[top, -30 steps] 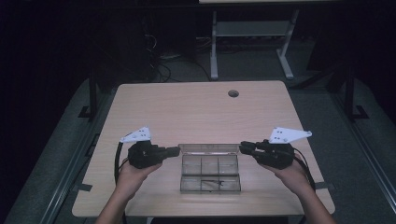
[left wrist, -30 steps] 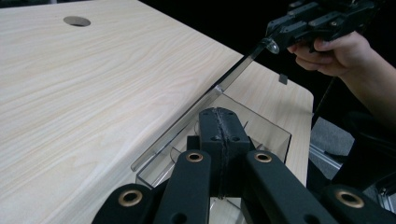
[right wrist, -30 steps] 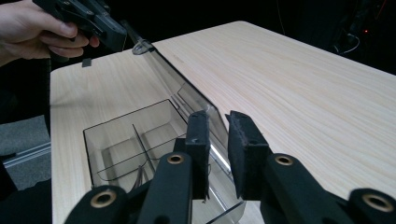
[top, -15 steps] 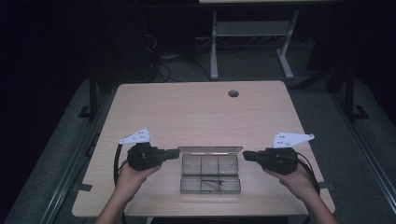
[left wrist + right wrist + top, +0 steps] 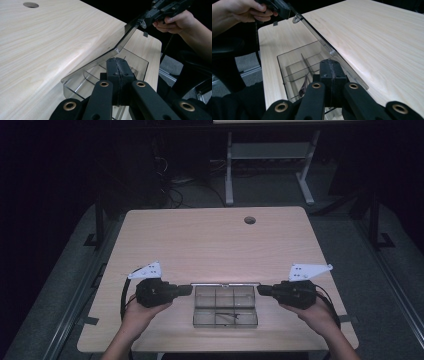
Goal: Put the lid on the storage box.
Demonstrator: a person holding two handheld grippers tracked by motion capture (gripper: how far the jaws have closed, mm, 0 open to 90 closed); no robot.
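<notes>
A clear plastic compartment box (image 5: 225, 324) sits at the table's front centre, its lid (image 5: 225, 284) raised along the far side. My left gripper (image 5: 190, 290) points right at the lid's left end and is shut on it. At the lid's right end, my right gripper (image 5: 260, 290) points left and is also shut on it. In the left gripper view my shut jaws (image 5: 117, 61) meet the lid (image 5: 100, 62), and the right gripper's tips (image 5: 146, 20) pinch its far corner. In the right gripper view the lid (image 5: 317, 35) runs from my gripper (image 5: 329, 62) to the left gripper. A thin dark item (image 5: 303, 86) lies in one compartment.
The light wooden table (image 5: 210, 240) has a round cable hole (image 5: 249, 220) near its far edge. Beyond it stand a metal frame (image 5: 270, 165) and cables on a dark floor. Table edges lie close beside both hands.
My right gripper has come down and slightly left, bringing its tip to the lid's right end, and its grey plate now sits more level. The left gripper has stayed put.
</notes>
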